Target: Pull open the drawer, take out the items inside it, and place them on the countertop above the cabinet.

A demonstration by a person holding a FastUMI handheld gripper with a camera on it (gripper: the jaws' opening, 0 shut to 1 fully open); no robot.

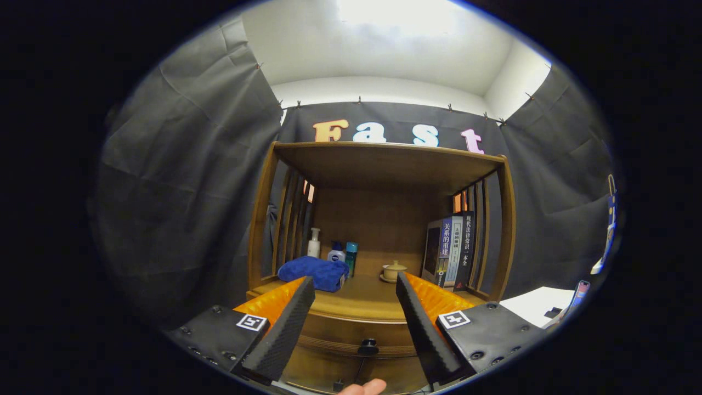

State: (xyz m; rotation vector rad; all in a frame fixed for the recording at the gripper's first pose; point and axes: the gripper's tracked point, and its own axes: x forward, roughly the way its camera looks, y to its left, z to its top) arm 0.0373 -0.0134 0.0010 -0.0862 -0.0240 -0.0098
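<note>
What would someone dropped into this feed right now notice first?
The hand-held gripper stands open, its two black-padded fingers spread wide either side of the wooden cabinet. Between and below the fingertips sits the dark drawer knob, with the drawer shut. Beyond the fingers, on the countertop, a blue towel lies by some bottles, a small lidded cup stands mid-shelf, and books stand upright beside it.
</note>
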